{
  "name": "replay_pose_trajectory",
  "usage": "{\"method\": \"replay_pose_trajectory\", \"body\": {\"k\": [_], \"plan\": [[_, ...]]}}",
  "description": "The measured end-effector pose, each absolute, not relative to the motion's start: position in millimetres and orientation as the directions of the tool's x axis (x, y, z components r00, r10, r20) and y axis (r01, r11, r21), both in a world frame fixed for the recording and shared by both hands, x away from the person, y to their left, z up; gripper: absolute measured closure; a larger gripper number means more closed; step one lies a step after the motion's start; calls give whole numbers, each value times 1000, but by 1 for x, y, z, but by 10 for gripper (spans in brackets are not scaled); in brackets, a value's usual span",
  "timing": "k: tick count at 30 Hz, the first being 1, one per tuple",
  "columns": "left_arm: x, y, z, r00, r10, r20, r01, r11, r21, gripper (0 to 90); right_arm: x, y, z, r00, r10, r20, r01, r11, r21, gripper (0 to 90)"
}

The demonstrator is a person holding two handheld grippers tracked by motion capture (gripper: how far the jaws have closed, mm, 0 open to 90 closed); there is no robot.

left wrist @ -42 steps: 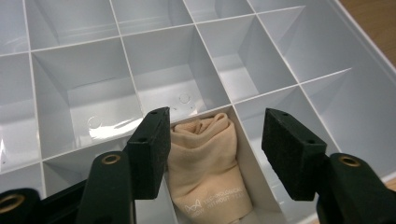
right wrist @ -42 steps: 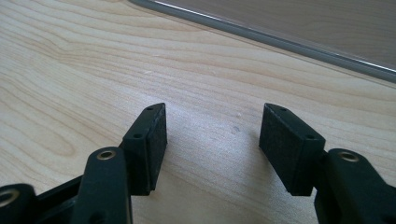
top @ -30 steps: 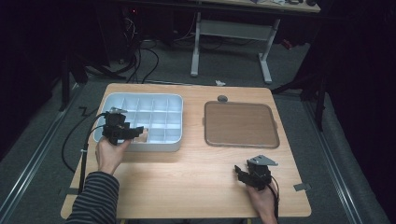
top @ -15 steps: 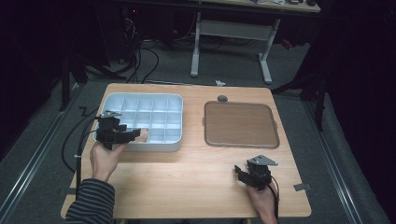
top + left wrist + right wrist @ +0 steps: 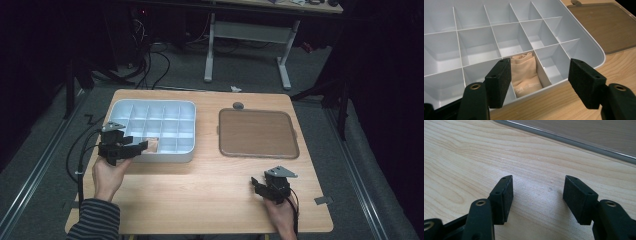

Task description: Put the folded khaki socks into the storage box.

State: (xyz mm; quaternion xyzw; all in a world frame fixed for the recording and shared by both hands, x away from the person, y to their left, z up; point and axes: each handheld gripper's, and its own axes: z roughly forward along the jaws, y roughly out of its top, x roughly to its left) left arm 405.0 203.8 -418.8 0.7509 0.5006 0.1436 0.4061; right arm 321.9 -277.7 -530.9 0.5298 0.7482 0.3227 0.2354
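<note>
Two wide-spread jaws are what I see along my left gripper [image 5: 539, 82]: the pads stand well apart with nothing between them, touching nothing. They hang over the near edge of the pale grey divided tray [image 5: 584, 47], one pad over the tray's front row, the other out over the wooden table [image 5: 624, 62]. Just past them, in a compartment of the front row against the near wall, lies a folded beige cloth [image 5: 525, 72] with small pale lettering at its near end; it fills that compartment from front to back and lies apart from my pads. The other compartments that I can see hold nothing. From the high view my left gripper [image 5: 142, 146] sits at the tray's near left corner, with the cloth [image 5: 153, 145] just beyond its tips.

My right gripper [image 5: 537, 200] is likewise open, jaws well apart and holding nothing, low over bare wood grain; whether the pads touch the table I cannot tell. Ahead of it runs the edge of the brown lid [image 5: 584, 132]. In the high view this gripper [image 5: 260, 186] rests near the table's front right, the lid [image 5: 257, 132] lying flat to the right of the tray, well apart from it.
</note>
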Motion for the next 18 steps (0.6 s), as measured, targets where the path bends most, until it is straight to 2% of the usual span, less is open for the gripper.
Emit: {"method": "replay_pose_trajectory", "body": {"k": [18], "plan": [[382, 206, -420, 470, 858, -205, 609, -147, 780, 355, 322, -278, -531, -328, 945, -10, 641, 230, 732, 415]]}}
